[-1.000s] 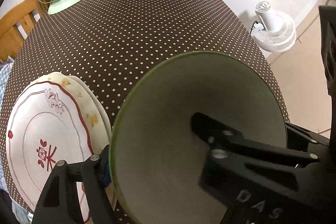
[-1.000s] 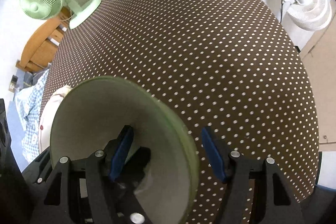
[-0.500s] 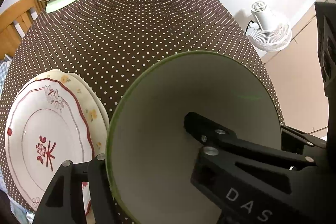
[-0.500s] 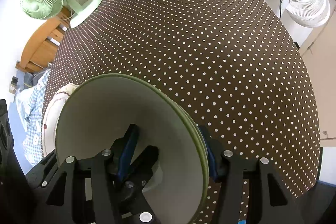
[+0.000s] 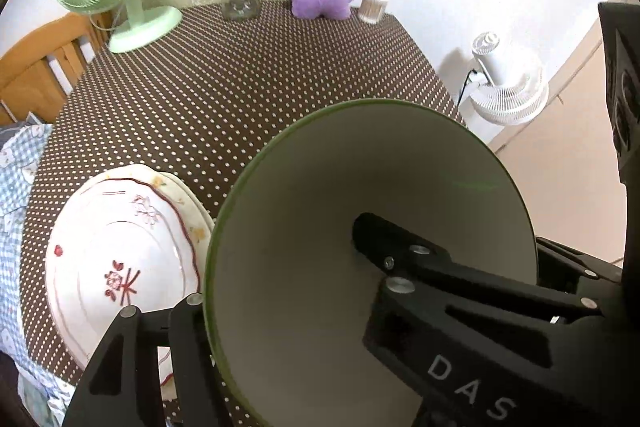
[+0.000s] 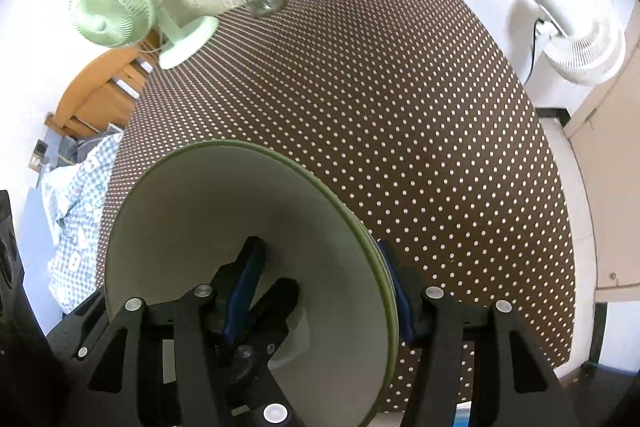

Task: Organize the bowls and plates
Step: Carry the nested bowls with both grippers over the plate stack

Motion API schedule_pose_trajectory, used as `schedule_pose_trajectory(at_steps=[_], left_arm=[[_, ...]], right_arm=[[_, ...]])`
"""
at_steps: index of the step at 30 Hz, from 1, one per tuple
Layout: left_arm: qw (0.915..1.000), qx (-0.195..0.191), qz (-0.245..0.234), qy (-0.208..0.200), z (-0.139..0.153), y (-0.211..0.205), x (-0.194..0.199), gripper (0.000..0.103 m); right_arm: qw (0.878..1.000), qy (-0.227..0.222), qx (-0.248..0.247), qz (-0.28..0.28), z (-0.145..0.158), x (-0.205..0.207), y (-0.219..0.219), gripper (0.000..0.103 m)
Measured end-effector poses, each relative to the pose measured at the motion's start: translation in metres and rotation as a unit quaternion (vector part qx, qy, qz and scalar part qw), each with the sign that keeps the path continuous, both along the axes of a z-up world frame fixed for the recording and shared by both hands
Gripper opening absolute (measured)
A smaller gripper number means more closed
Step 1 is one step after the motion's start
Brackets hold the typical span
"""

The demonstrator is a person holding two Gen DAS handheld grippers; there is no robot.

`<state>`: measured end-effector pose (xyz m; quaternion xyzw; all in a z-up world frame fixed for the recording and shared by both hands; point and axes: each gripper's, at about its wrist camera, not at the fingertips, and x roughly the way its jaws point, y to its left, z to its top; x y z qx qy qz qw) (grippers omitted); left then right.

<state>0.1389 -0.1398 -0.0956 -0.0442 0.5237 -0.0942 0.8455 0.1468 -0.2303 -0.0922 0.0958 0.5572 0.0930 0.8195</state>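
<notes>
Both wrist views steeply down, close on bowl [image 5: 320, 267]; share table [image 6: 400, 107].

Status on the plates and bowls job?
Done: two floral plates stacked at the table's near left. In hand: green bowl, left gripper and right gripper each clamping a rim. Left: setting the bowl down; no other dishes visible.

Bright, even indoor light; soft shadows, strong fisheye bending, dark corners.

Smooth, matt, probably ceramic green-rimmed bowl [image 5: 320, 211] sits in the matt black plastic left claw [image 5: 276, 291]; beyond it, dotted cloth covers the tabletop [image 5: 240, 87]; left, glossy plates [image 5: 120, 259].
</notes>
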Motion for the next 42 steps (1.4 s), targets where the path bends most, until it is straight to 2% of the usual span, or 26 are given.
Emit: schedule_pose_trajectory(at_steps=[5, 9, 23, 42], left_arm=[[0.9996, 0.004, 0.022, -0.015, 0.014, 0.007, -0.007, 0.067], [0.9994, 0.001, 0.028, -0.019, 0.017, 0.02, -0.009, 0.067], [0.9999, -0.004, -0.006, -0.015, 0.018, 0.09, 0.005, 0.067], [0.9994, -0.001, -0.019, 0.03, -0.013, 0.173, 0.012, 0.067]], right_arm=[[1.0, -0.016, 0.005, 0.023, 0.021, -0.009, -0.001, 0.06], [0.999, -0.021, 0.001, 0.032, 0.029, -0.012, 0.018, 0.06], [1.0, -0.02, -0.007, -0.002, 0.035, -0.007, 0.09, 0.06], [0.999, 0.026, -0.007, -0.021, 0.002, 0.016, 0.177, 0.06]])
